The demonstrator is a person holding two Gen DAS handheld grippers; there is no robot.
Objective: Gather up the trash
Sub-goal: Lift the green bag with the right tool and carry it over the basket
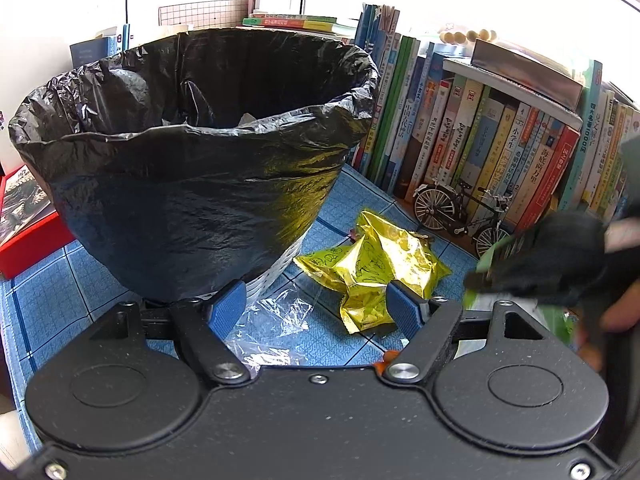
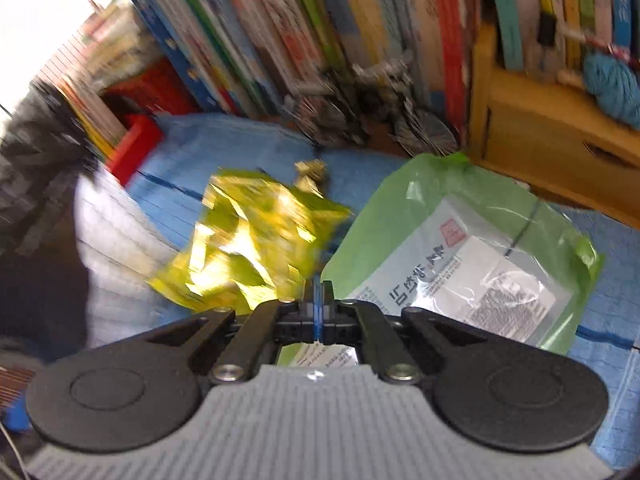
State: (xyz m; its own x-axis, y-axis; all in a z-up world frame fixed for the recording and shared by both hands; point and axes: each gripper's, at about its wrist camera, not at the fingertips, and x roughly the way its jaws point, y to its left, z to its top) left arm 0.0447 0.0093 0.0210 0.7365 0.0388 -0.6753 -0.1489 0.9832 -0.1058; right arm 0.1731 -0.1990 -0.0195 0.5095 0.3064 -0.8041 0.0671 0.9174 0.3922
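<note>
Right fingers (image 2: 320, 294) pinching green packet (image 2: 460, 256).

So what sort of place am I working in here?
Most likely a home study or a reading corner: a long row of books stands on end behind a blue mat, with a model bicycle before them and a lined trash bin on the mat.

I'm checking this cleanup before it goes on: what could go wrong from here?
The right tool pinches only an edge of the green packet, so the packet may slip out on the way to the bin. The open left tool sits close to the bin and could nudge it while reaching for the yellow wrapper.
</note>
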